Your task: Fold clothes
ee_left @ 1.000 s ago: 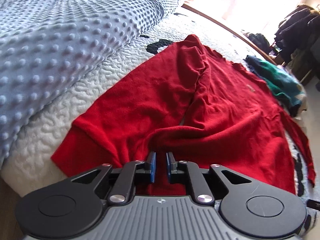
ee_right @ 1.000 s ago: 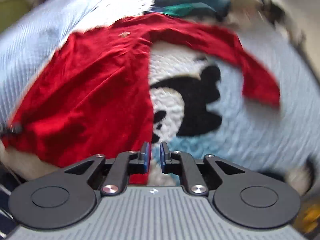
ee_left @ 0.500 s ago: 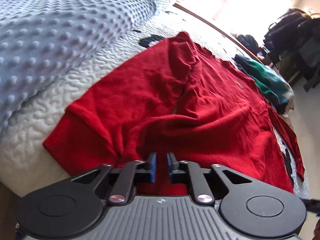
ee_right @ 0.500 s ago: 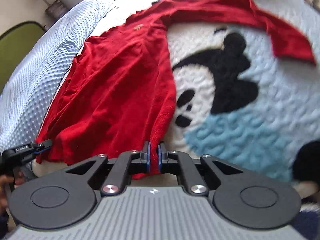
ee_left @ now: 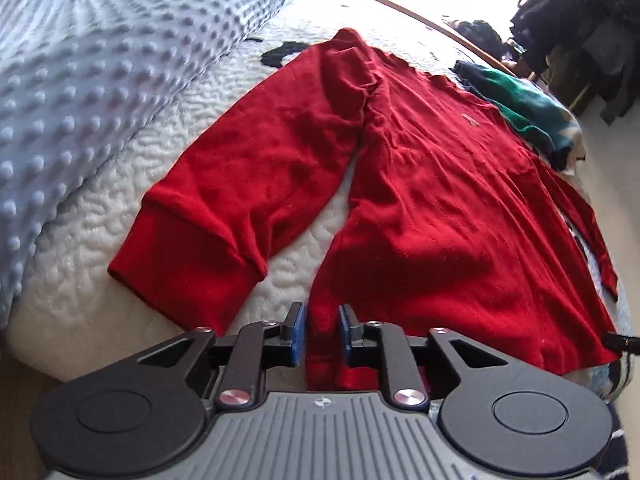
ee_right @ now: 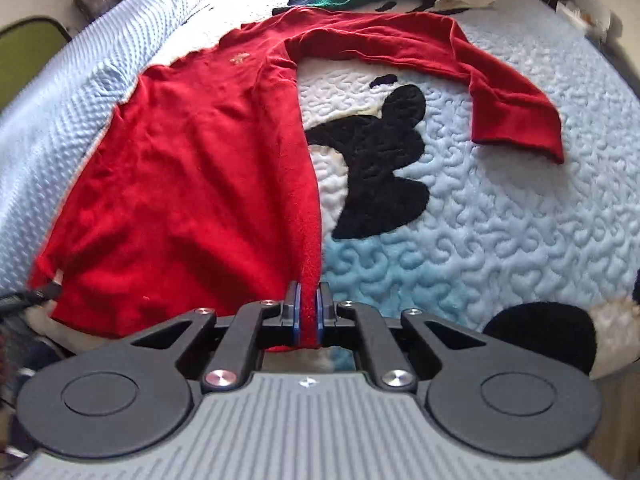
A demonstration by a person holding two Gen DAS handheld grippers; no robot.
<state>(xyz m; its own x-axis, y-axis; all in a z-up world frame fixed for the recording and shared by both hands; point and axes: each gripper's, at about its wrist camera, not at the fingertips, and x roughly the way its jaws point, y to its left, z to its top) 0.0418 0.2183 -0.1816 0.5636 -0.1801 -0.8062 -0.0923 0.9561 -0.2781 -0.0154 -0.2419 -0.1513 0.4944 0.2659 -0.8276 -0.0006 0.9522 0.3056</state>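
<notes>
A red long-sleeved sweater (ee_left: 440,208) lies spread face up on the bed, hem toward me. In the left wrist view my left gripper (ee_left: 322,330) is shut on the hem's left corner, with red cloth between its blue pads. One sleeve (ee_left: 224,208) lies out to the left. In the right wrist view the sweater (ee_right: 192,168) shows again, and my right gripper (ee_right: 307,314) is shut on the hem's right corner. The other sleeve (ee_right: 492,80) stretches to the right. The left gripper's tip (ee_right: 40,294) shows at the hem's far corner.
The sweater lies on a quilted bedspread (ee_right: 500,216) with a black cartoon figure (ee_right: 384,160). A dotted pale-blue blanket (ee_left: 88,80) is heaped on the left. A green and dark pile of clothes (ee_left: 524,116) lies past the collar. Dark jackets (ee_left: 576,20) hang beyond the bed.
The sweater's body has been pulled flatter and the left sleeve now lies apart from it. The right gripper has closed on the hem corner. The right view has steadied.
</notes>
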